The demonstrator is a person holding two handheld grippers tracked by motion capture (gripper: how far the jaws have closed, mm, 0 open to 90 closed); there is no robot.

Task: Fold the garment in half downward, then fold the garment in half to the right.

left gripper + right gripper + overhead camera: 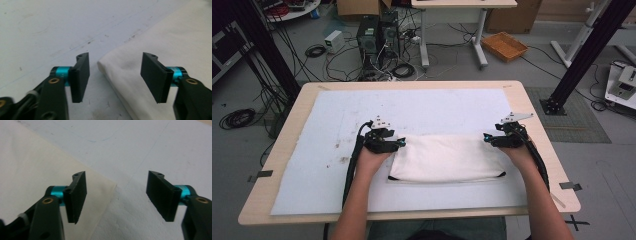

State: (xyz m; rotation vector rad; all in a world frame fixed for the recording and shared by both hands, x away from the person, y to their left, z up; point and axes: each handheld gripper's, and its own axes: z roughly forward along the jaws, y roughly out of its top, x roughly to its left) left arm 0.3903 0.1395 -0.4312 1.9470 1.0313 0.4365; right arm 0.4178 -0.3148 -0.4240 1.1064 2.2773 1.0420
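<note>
Folded white towel (447, 158) lying on the pale mat (327, 165), toward the near edge of the table (287, 130), long axis running left to right. Left claw (401, 143) at the towel's far-left corner, right claw (486, 137) at its far-right corner, both gaping, gripping nothing. Corner cloth between the open pads in each gripper view, probably just below them. Both hands equally near; towel lying inward from each claw.

Folded towel (160, 50) cut off at the frame's right edge
</note>
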